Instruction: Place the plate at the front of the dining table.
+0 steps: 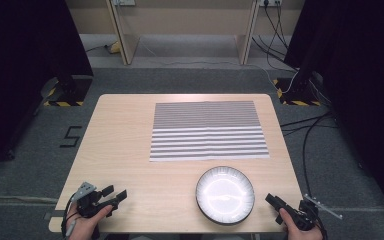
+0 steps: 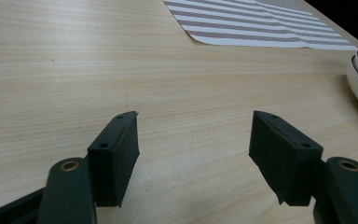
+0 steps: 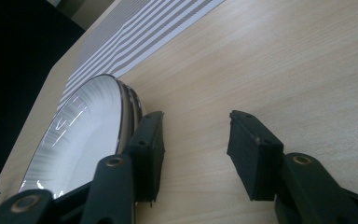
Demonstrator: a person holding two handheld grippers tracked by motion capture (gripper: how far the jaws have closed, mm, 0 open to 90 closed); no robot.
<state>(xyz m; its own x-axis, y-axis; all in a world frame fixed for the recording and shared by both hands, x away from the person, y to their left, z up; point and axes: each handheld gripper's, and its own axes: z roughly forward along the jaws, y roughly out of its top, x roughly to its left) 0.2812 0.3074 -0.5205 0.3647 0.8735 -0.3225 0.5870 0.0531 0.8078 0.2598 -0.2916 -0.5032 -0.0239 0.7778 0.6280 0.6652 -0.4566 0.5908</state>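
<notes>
**Both grippers empty, plate not yet picked up**

The right gripper (image 1: 276,202) rests at the table's near right corner with its jaws apart and nothing between them; in the right gripper view one jaw stands just beside the rim of the plate (image 3: 81,135), and whether it touches cannot be told. The left gripper (image 1: 114,195) sits at the near left corner, jaws spread wide over bare wood, holding nothing, well apart from the plate. The white, dark-rimmed plate (image 1: 225,195) lies flat on the table (image 1: 125,140) near the front edge, just short of the striped placemat (image 1: 207,130), which lies flat and bare. Judged from this, nothing is done so far: gripping the plate and probably setting it on the placemat remain.
</notes>
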